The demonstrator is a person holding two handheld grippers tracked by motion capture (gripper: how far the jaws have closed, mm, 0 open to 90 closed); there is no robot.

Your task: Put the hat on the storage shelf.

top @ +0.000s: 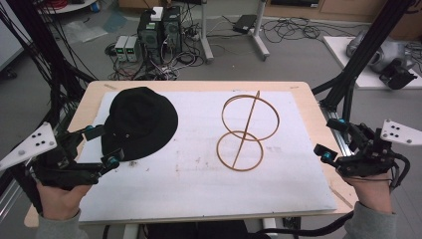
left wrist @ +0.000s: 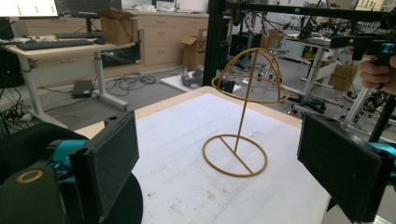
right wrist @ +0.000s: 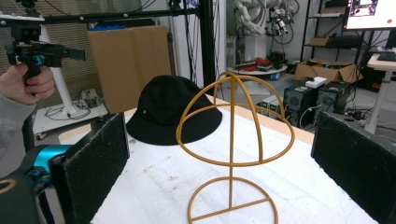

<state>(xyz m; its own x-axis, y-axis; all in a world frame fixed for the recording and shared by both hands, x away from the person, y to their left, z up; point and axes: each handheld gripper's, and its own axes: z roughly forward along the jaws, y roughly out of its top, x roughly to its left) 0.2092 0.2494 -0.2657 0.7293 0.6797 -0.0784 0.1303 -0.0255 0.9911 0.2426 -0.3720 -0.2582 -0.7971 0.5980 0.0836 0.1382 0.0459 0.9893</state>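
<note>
A black bucket hat (top: 142, 122) (right wrist: 175, 109) lies on the left part of the white mat (top: 199, 184). To its right stands a gold wire hat stand (top: 246, 132) (left wrist: 243, 107) (right wrist: 233, 140), bare. My left gripper (top: 104, 145) (left wrist: 217, 144) is open at the hat's left edge. The brim (left wrist: 126, 200) lies beside and under one jaw, and nothing sits between the pads. My right gripper (top: 329, 138) (right wrist: 224, 158) is open and empty just off the table's right edge, pointing towards the stand.
The wooden table (top: 199, 85) ends close behind the mat. Black frame posts (top: 363, 50) rise at both sides. Computers (top: 159, 30) and loose cables cover the floor beyond. The mat between hat and stand is bare.
</note>
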